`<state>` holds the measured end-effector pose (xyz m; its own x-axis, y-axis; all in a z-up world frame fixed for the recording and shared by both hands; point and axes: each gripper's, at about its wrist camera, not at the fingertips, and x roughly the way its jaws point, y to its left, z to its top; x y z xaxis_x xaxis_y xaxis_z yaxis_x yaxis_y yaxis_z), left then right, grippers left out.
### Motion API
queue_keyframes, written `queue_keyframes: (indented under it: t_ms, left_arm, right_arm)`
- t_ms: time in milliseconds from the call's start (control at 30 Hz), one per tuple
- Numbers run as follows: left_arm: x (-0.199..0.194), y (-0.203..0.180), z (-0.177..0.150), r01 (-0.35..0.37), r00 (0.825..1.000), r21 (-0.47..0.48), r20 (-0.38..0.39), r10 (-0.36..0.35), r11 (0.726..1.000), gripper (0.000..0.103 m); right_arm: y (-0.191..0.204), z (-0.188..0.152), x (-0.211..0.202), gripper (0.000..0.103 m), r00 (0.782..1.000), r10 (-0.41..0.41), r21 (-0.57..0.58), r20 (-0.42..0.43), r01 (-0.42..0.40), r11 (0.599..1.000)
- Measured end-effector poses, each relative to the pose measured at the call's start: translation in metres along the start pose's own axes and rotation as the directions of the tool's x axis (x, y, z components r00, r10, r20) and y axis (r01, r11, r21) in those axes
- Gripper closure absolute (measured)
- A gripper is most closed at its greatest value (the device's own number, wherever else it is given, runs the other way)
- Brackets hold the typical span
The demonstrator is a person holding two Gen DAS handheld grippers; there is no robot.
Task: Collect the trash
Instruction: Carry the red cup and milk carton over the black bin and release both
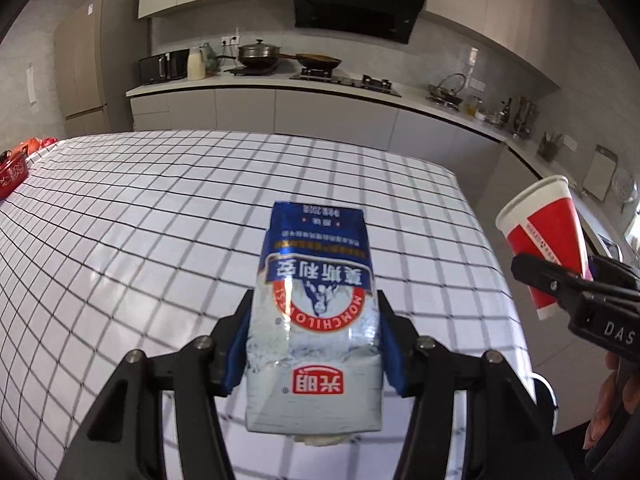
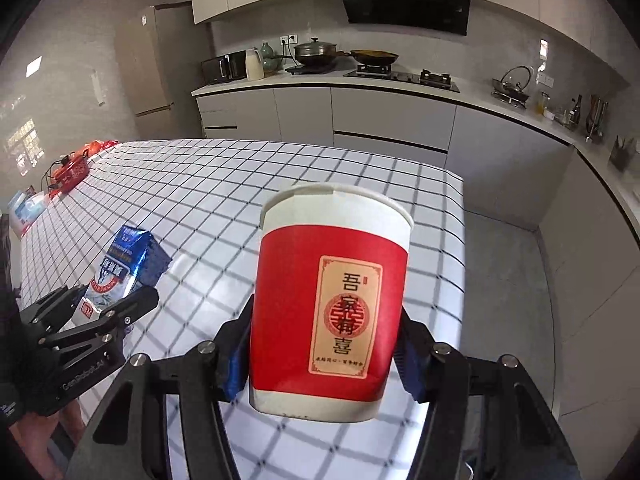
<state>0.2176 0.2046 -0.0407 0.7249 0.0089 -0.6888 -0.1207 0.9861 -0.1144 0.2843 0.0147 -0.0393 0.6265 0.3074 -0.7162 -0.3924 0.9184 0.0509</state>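
Note:
A blue and white milk carton [image 1: 316, 312] hangs above the checked table [image 1: 140, 240], with my left gripper [image 1: 314, 344] shut on its sides. A red and white paper cup [image 2: 330, 320] is held upright off the table, my right gripper [image 2: 326, 356] shut on its lower half. The left wrist view catches the cup [image 1: 540, 240] and the right gripper [image 1: 560, 284] at the right edge. From the right wrist view, the carton [image 2: 120, 276] and the left gripper [image 2: 108, 312] show at the lower left.
Red pots [image 2: 72, 170] and small packets [image 2: 24, 208] sit at the table's far left end. Behind the table runs a kitchen counter [image 1: 280, 84] with a stove, pans and a microwave. A grey floor [image 2: 500, 280] lies right of the table.

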Motion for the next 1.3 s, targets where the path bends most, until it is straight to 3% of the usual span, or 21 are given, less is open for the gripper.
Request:
queue_keyframes:
  t_ms: [367, 733, 1033, 1300]
  left_arm:
    - [-0.046, -0.097, -0.044, 0.105, 0.994, 0.111, 0.000, -0.106, 0.988, 0.047]
    - [-0.061, -0.205, -0.083, 0.229, 0.974, 0.233, -0.049, -0.223, 0.945, 0.047]
    - [-0.052, -0.270, -0.121, 0.296, 0.954, 0.295, -0.136, -0.267, 0.909, 0.047]
    - [-0.012, -0.317, -0.173, 0.338, 0.929, 0.316, -0.265, -0.259, 0.887, 0.047]
  right_arm:
    - [-0.073, -0.079, -0.104, 0.041, 0.998, -0.063, 0.051, 0.027, 0.061, 0.997]
    - [-0.172, -0.153, -0.173, 0.041, 0.987, -0.161, 0.127, 0.010, 0.158, 0.979]
    - [-0.234, -0.206, -0.179, 0.041, 0.982, -0.181, 0.172, -0.047, 0.186, 0.967]
    - [-0.267, -0.260, -0.138, 0.041, 0.975, -0.147, 0.139, -0.167, 0.171, 0.975]
